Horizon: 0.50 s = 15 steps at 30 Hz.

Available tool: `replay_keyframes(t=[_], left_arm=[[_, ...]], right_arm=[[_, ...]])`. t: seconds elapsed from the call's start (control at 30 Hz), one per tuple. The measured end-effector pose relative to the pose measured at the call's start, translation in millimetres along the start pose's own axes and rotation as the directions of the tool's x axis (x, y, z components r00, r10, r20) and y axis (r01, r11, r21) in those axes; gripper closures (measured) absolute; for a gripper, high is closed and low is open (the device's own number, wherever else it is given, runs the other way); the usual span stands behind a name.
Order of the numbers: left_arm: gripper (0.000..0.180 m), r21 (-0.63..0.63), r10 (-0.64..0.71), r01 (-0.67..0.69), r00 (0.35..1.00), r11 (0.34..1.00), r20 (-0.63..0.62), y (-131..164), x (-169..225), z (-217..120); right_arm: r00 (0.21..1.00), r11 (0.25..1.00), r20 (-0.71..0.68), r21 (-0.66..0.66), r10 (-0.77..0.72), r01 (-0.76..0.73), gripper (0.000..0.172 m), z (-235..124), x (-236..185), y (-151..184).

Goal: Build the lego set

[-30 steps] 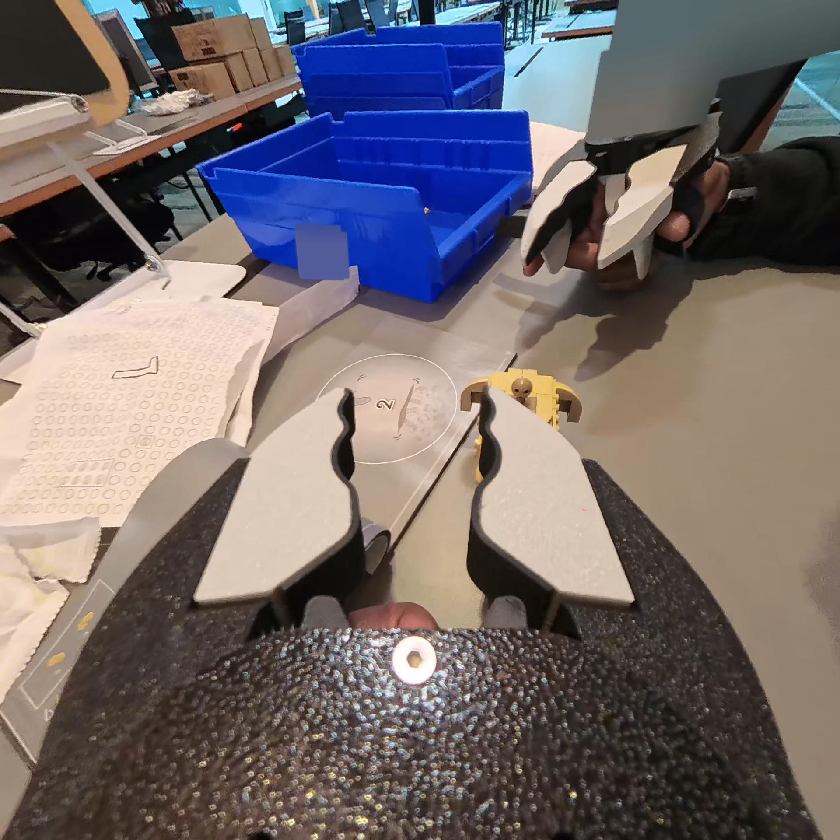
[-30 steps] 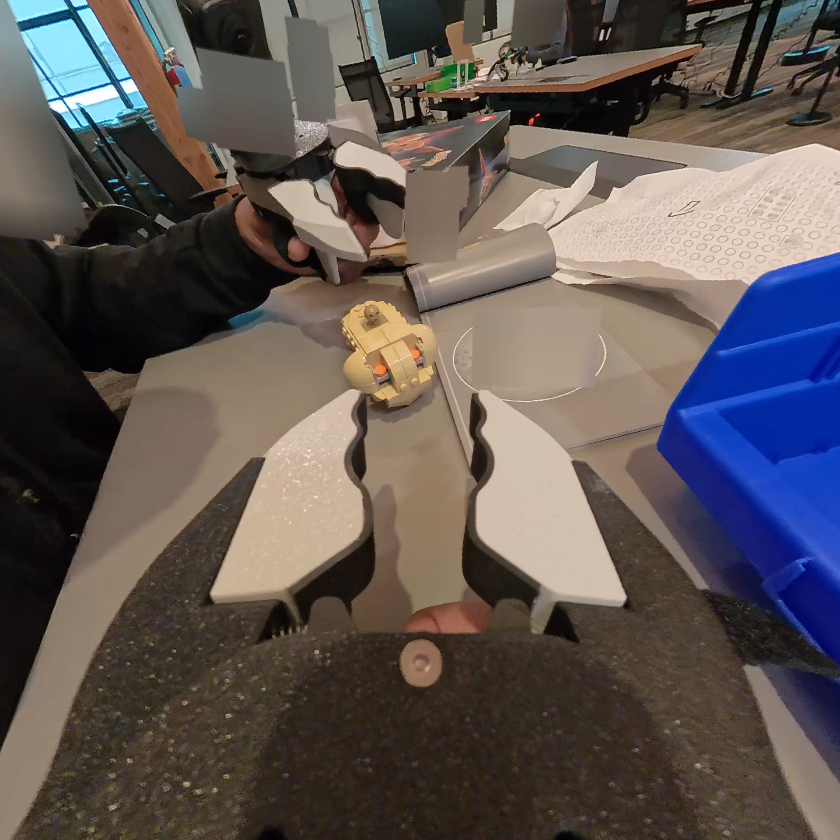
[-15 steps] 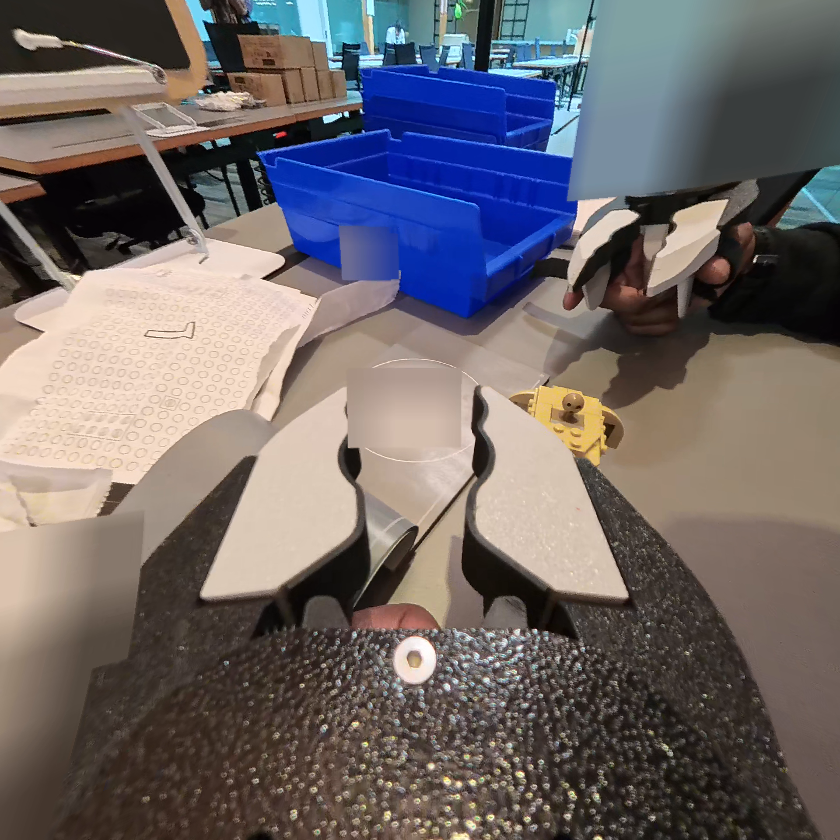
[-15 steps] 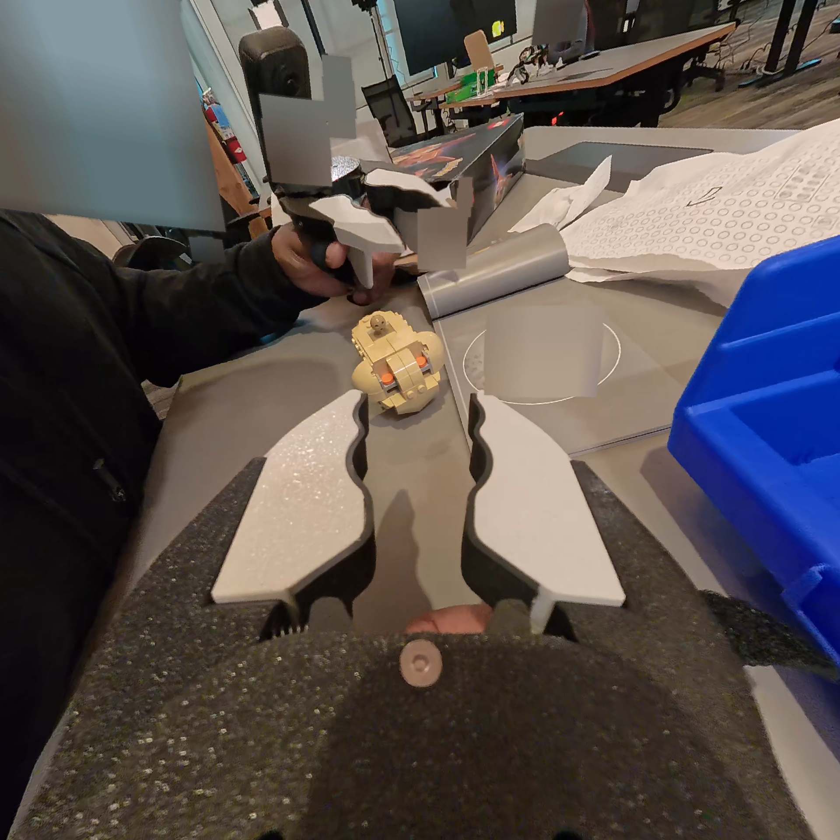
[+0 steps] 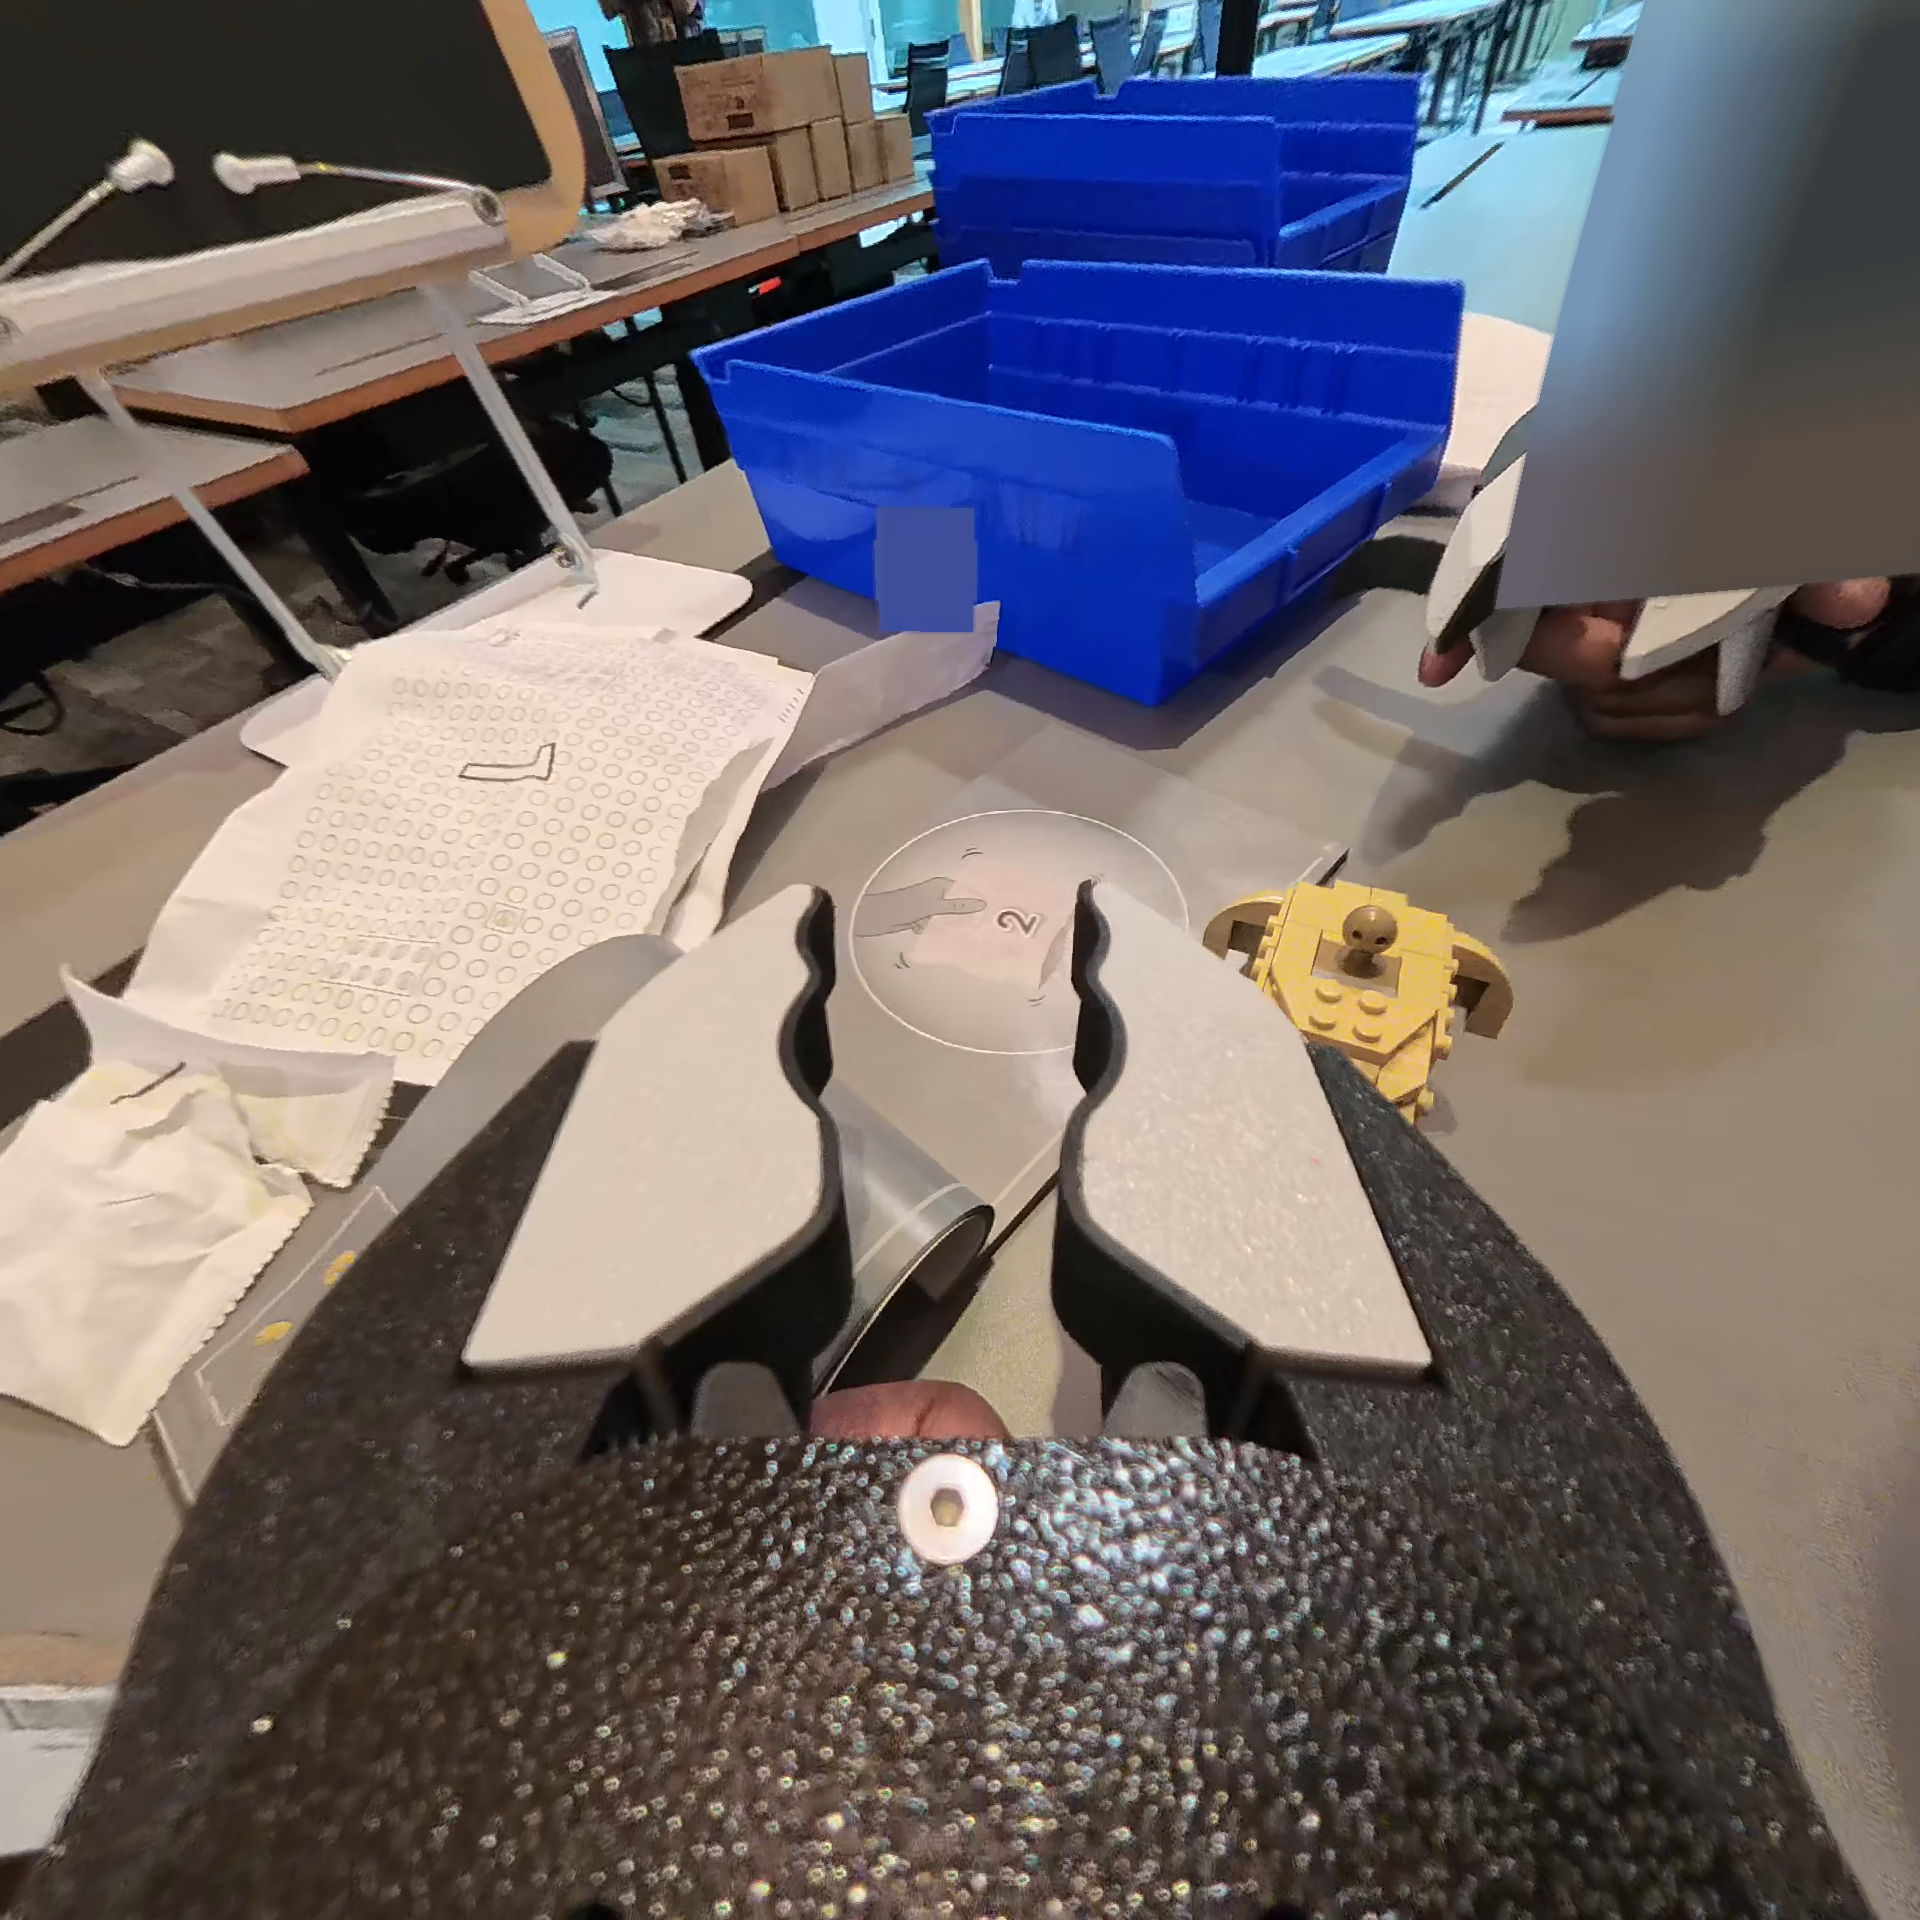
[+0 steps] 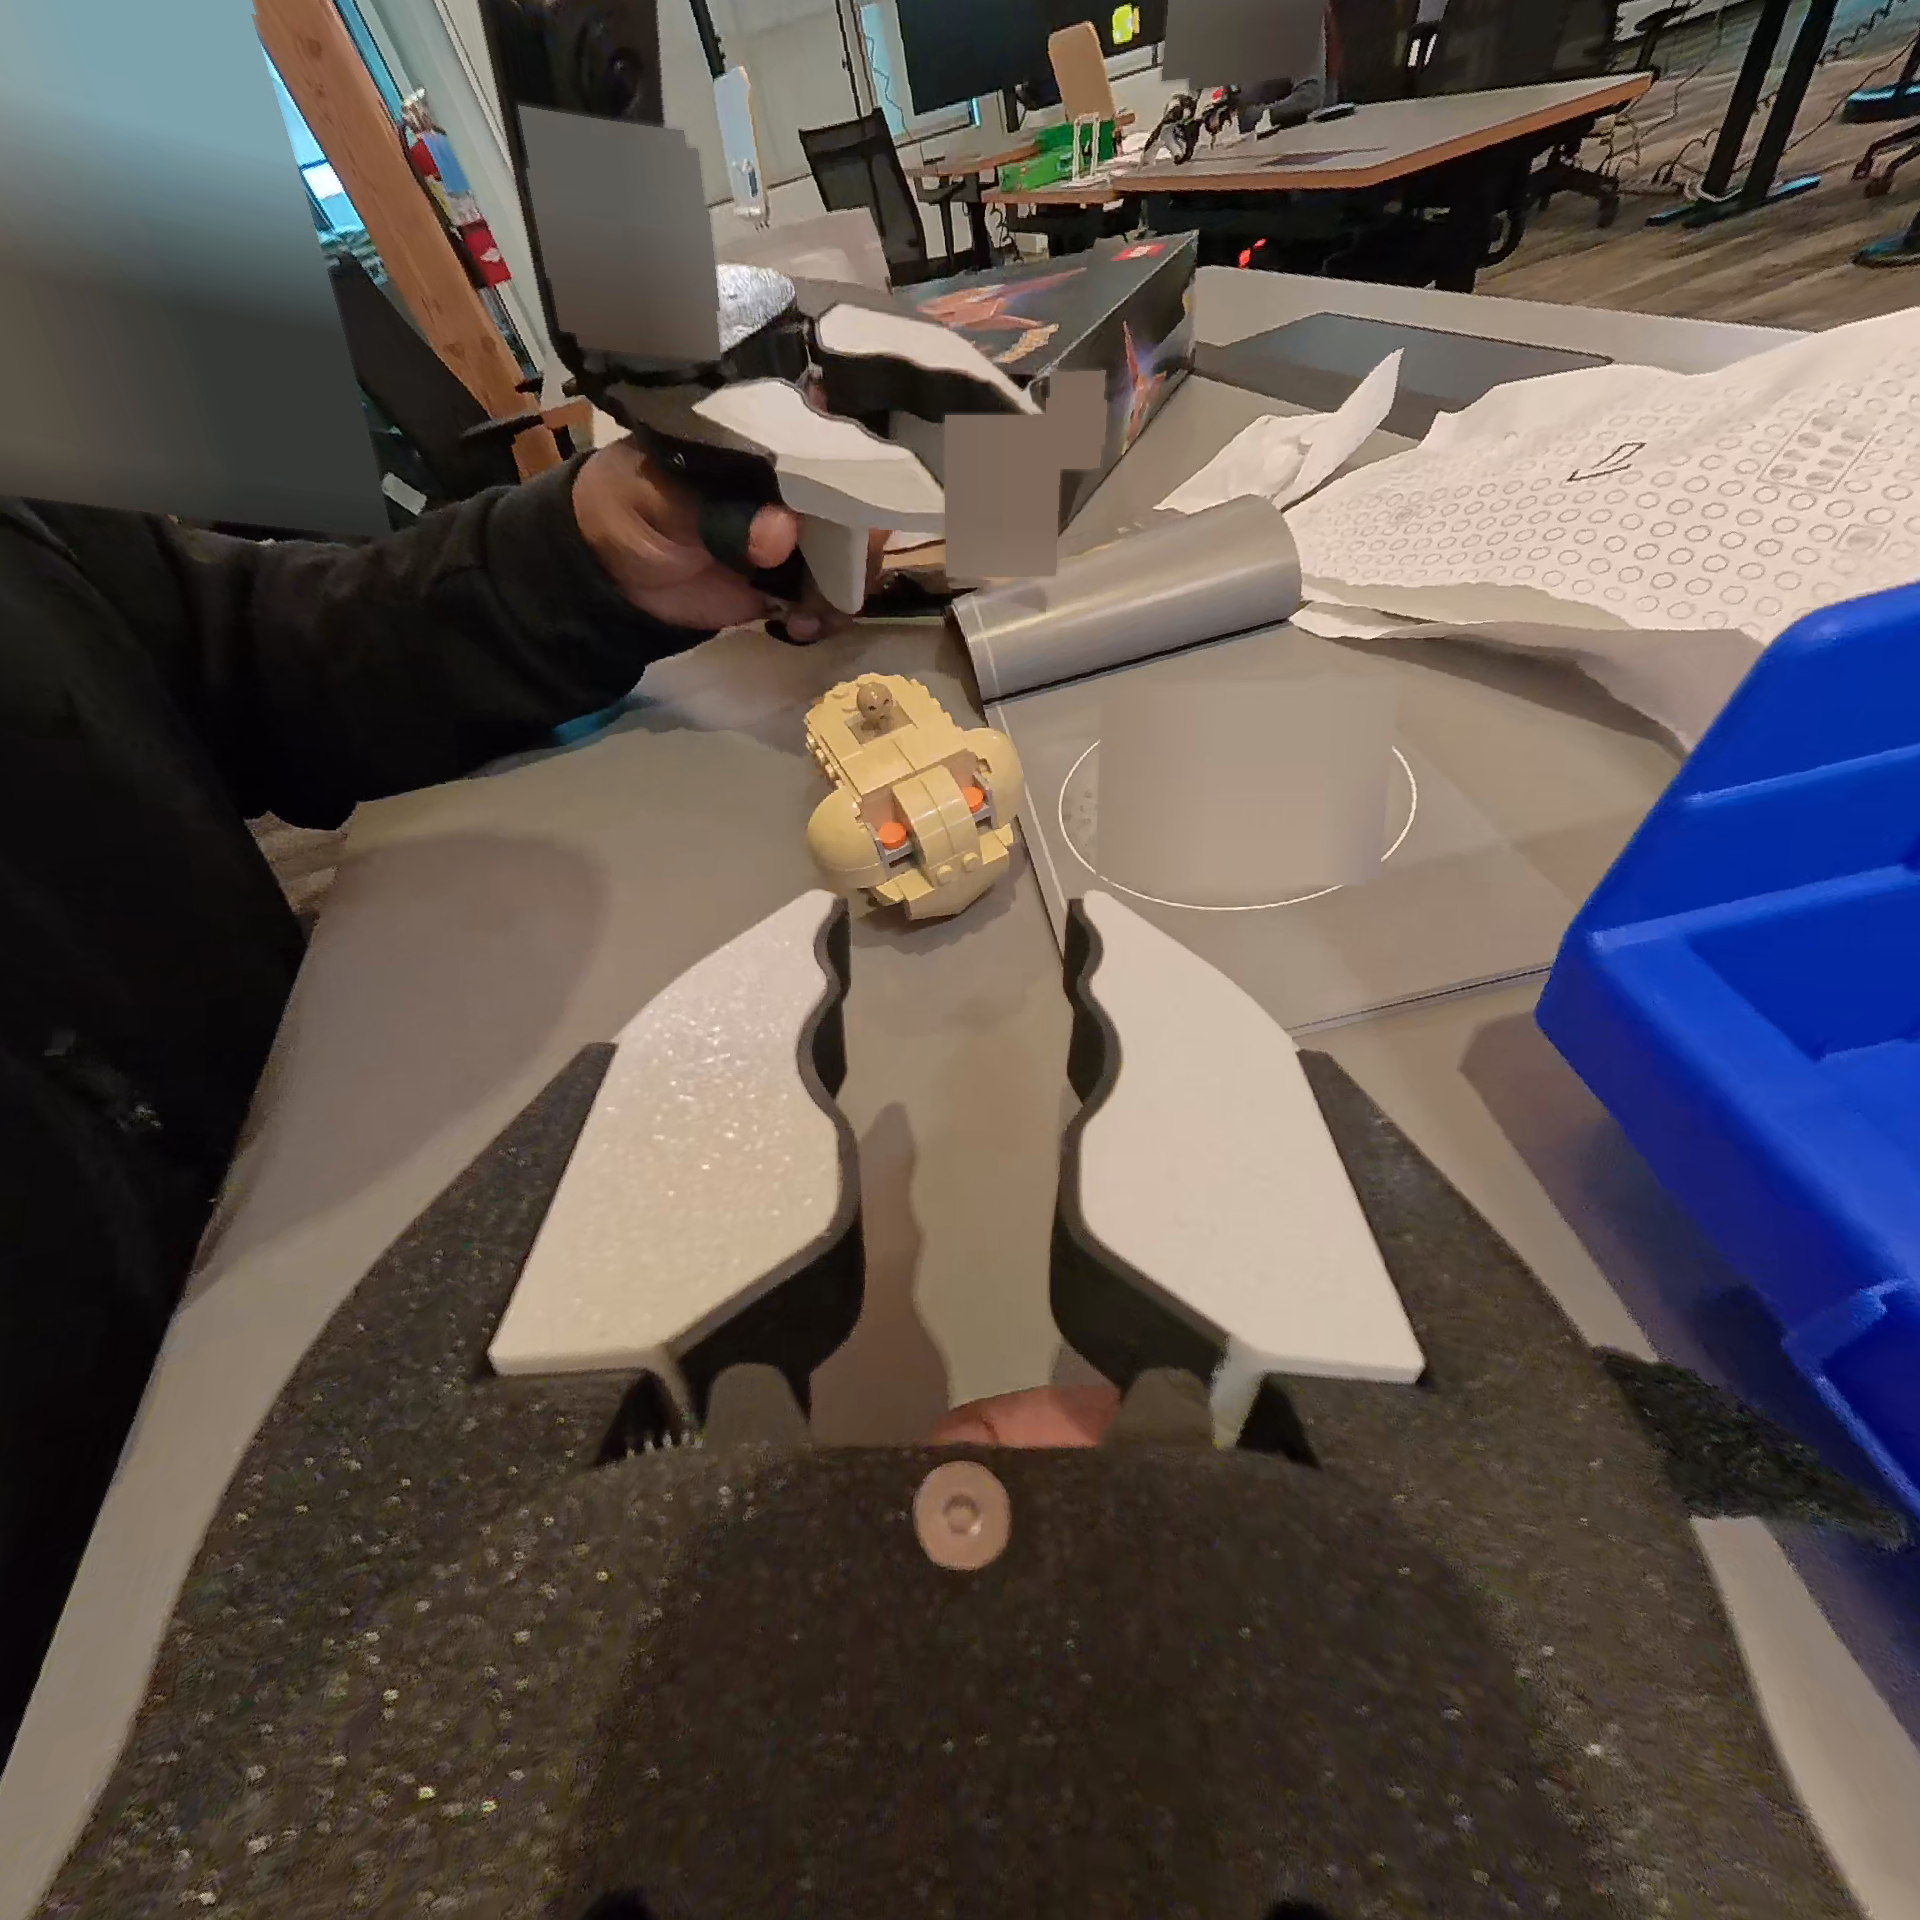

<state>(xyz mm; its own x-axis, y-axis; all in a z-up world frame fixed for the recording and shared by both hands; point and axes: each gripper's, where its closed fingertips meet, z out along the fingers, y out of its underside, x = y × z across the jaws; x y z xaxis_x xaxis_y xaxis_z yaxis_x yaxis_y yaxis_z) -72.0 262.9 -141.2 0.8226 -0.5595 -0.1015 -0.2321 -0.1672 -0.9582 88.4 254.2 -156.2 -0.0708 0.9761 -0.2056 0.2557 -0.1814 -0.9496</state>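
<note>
Here, both grippers are hovering half-open and empty: the right gripper (image 6: 956,914) is facing the tan brick model (image 6: 909,810) just ahead of its left fingertip, while the left gripper (image 5: 956,914) is hanging over the grey booklet (image 5: 1091,790). Closing off-centre could knock the model (it looks light) toward the booklet's edge. Open table is lying to the right gripper's left; the blue bin (image 6: 1766,987) is crowding its right.
</note>
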Motion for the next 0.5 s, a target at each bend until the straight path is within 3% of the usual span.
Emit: replay_keyframes(t=[0.5], left_arm=[[0.145,-0.033,0.161,-0.158,0.982,0.987,0.095,-11.9,12.6,-3.4]], right_arm=[[0.991,1.0,-0.137,-0.003,-0.003,0.003,0.135,1.5,15.7,-0.2]])
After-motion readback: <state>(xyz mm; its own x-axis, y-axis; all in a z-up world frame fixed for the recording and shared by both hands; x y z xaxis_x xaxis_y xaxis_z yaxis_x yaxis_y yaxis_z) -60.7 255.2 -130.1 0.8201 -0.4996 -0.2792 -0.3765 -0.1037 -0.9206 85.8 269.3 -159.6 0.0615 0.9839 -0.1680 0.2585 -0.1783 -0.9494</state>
